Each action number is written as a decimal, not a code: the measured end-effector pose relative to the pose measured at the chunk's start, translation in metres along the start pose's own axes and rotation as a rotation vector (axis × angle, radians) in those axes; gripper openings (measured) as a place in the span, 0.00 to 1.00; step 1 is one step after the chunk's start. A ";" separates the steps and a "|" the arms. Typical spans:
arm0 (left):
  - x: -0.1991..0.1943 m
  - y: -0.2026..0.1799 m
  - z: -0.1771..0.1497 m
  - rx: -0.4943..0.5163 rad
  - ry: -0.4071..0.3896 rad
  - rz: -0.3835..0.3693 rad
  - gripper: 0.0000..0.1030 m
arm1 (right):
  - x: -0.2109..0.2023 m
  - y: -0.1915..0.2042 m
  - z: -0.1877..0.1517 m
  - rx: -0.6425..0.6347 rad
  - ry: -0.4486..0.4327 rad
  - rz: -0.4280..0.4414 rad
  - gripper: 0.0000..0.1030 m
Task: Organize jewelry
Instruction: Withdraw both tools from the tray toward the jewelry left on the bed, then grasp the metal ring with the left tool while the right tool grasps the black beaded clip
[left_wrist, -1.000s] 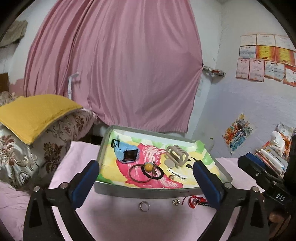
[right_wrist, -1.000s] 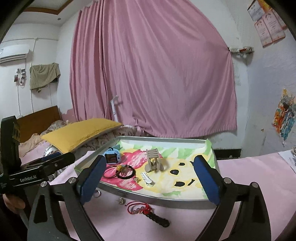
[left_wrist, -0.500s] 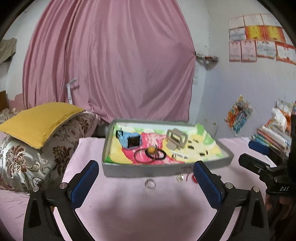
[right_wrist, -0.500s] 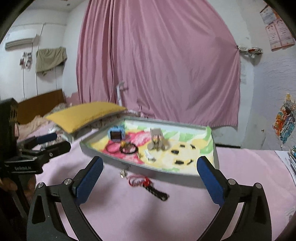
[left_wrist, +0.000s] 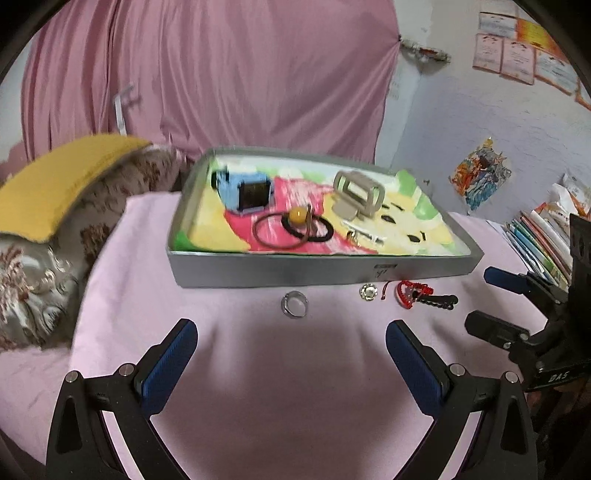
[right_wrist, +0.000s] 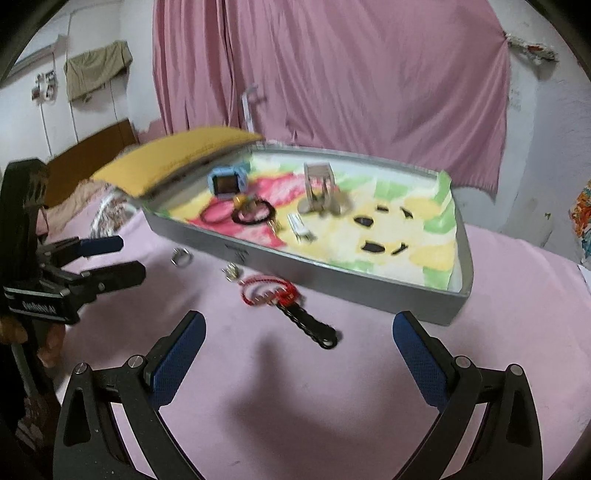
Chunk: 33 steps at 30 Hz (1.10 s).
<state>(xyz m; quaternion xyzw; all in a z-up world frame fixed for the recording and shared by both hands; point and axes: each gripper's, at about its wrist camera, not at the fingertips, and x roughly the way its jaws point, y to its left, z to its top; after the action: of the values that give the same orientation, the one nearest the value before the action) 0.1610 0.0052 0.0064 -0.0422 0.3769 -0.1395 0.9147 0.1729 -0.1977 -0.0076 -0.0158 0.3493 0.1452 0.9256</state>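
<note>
While both claws hang wide and empty, left gripper (left_wrist: 291, 363) lines up on the ring (left_wrist: 294, 303) lying on the pink cloth (left_wrist: 280, 387) just outside the tray (left_wrist: 314, 271); thin ring may slip or bunch fabric

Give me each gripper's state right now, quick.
Left gripper: open, holding nothing, above the pink cloth-covered table.
Right gripper: open, holding nothing, near the red cord with black strap.
</note>
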 end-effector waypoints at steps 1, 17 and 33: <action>0.003 0.001 0.001 -0.009 0.008 -0.003 0.99 | 0.005 -0.002 0.000 -0.001 0.020 0.002 0.97; 0.041 -0.006 0.016 0.002 0.102 0.010 0.57 | 0.037 0.000 0.007 -0.032 0.136 0.038 0.55; 0.043 -0.018 0.017 0.115 0.116 0.078 0.18 | 0.033 0.008 0.002 -0.084 0.142 0.036 0.13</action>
<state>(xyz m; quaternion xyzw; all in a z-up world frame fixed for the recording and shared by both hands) 0.1983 -0.0248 -0.0071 0.0334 0.4219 -0.1275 0.8970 0.1951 -0.1810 -0.0271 -0.0586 0.4078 0.1749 0.8943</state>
